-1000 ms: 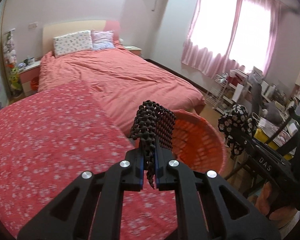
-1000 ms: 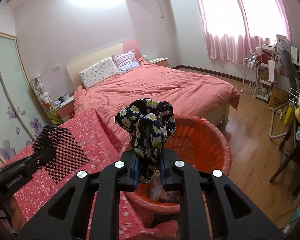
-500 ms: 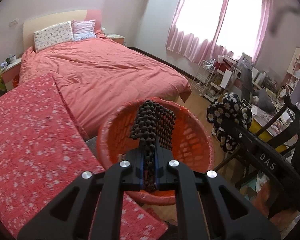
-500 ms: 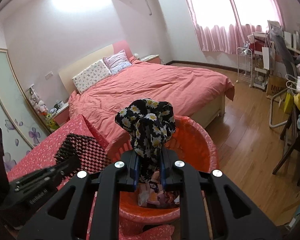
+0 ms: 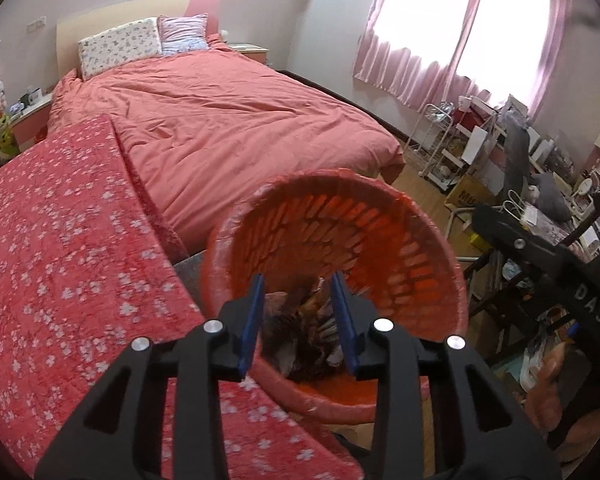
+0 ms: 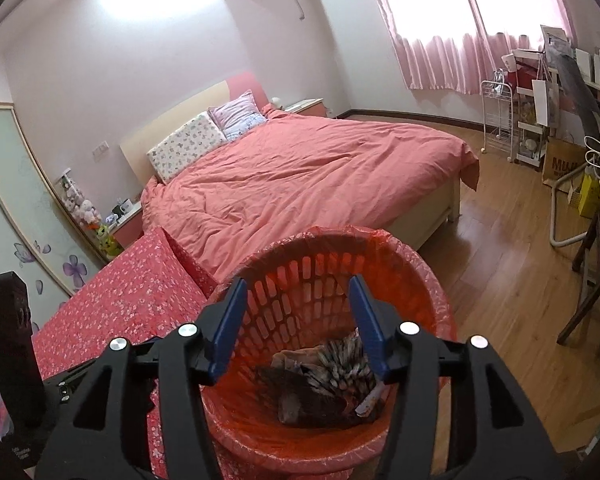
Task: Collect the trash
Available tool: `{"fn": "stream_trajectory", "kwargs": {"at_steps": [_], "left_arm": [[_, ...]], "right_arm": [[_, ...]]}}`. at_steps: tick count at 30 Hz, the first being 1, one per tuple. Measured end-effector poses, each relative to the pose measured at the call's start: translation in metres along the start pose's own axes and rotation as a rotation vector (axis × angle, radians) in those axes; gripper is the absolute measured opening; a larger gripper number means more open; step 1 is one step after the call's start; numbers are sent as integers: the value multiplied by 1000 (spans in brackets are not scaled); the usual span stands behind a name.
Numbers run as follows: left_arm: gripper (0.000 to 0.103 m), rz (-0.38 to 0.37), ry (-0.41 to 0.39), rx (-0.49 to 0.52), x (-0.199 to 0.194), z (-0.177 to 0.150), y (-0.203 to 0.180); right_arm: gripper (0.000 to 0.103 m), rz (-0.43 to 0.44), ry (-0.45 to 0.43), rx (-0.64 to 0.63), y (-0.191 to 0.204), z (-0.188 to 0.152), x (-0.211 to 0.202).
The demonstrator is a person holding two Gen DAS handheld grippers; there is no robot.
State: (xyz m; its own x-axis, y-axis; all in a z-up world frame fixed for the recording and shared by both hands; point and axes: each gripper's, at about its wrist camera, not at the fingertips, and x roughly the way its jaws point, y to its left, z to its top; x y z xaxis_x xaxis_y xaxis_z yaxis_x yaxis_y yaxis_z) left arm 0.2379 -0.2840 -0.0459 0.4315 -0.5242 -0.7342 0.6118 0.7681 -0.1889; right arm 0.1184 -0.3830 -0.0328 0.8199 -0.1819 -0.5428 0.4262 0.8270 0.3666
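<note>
Round orange slotted plastic basket (image 6: 416,276) w/ thin red liner bag sits just beside the red floral-cloth tabletop (image 5: 60,264). Inside: blurry heap of dark and striped trash (image 6: 320,376). Left gripper (image 5: 298,312) jaws just opened, apart, nothing between. Right gripper (image 6: 298,320) same, wider, empty, above the basket. Only right view shows the basket's bottom and the wood floor (image 6: 512,264).

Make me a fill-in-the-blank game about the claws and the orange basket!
1. Both claws, the left claw and the right claw, hang over the orange ____.
2. Between its blue pads the right claw holds ____.
3. The trash lies ____ the basket.
4. The bed cover is ____.

Missing words: basket; nothing; inside; pink
</note>
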Motion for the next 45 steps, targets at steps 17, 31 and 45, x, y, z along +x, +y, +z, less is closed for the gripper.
{"fn": "stream_trajectory", "kwargs": {"at_steps": [17,31,45], "left_arm": [[77,223,-214,-40,-142,-40,43],[99,491,-391,-119,-248,-120,49],[99,619,-451,-284,-293,-208,57]], "right_arm": [[94,-29,-155,-142,41,-14,-85],[101,-211,-340,-262,85,-61,-150],[101,-230,-366,-314,101,-116,-169]]}}
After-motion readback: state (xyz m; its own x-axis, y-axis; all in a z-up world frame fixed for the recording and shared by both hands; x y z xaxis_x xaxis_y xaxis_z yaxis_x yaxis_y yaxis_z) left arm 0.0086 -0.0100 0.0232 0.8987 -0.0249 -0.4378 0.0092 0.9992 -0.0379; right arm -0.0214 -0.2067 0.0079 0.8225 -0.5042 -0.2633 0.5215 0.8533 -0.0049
